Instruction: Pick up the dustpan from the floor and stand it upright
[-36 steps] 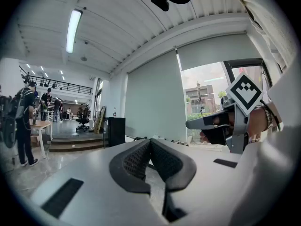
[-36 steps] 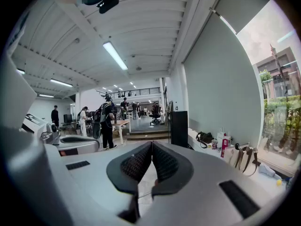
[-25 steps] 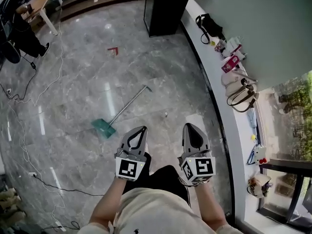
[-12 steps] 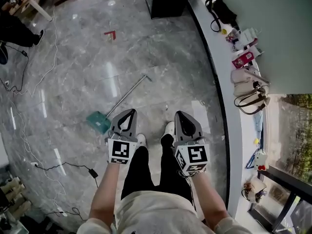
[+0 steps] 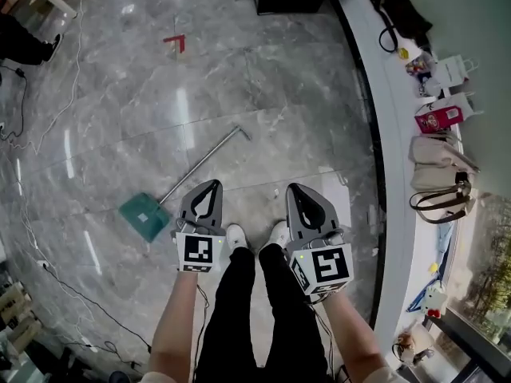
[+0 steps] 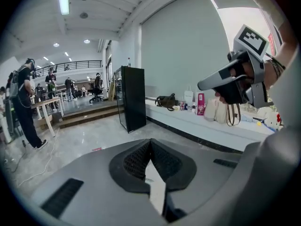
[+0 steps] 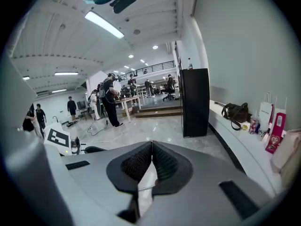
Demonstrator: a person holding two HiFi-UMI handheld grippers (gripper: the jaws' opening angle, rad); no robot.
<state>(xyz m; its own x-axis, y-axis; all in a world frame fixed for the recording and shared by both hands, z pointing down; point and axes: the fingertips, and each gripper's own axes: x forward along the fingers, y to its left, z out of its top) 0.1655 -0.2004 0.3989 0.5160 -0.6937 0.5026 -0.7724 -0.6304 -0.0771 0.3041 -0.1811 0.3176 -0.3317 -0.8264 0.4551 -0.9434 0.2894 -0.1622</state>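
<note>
Grey marble floor [image 5: 263,78] fills the head view. The dustpan [image 5: 144,216] lies flat on it, its green pan off to my left and its long handle [image 5: 204,159] slanting up and to the right, so the far end sits ahead, between my two tools. My left gripper [image 5: 211,185] is plainly the nearer one; the handle passes just ahead of its tip, while my right gripper [image 5: 297,188] hangs well apart from it. A second ago the dustpan lay further ahead of me; now the pan is level with my left side.

From the left gripper view my jaws are pressed together with nothing between them. It looks out at a black cabinet [image 6: 133,98], not the floor.

From the right gripper view the jaws are likewise closed and empty.
</note>
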